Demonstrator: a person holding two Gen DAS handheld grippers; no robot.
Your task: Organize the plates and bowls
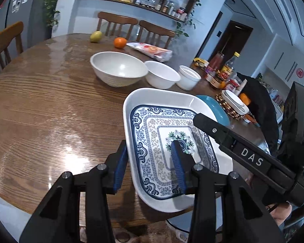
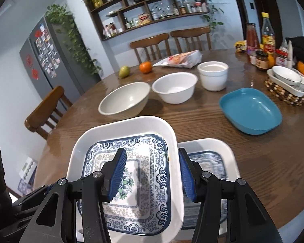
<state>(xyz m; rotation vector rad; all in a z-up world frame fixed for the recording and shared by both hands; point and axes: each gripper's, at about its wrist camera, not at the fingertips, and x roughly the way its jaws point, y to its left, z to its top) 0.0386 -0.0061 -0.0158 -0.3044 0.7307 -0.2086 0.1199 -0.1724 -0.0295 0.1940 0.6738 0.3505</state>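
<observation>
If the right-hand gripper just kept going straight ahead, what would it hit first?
Probably the patterned plate: the right gripper already straddles its right rim. Beyond that rim, the middle white bowl lies roughly in line, though depth is hard to judge.

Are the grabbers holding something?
Not yet. The left gripper and right gripper stand open, each straddling a side rim of the patterned plate, not pinching it.

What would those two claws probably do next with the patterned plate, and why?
Probably close. The left gripper and right gripper both straddle opposite rims of the upper patterned plate, jaws open. It looks raised above a matching plate; I cannot tell whether they touch.
</observation>
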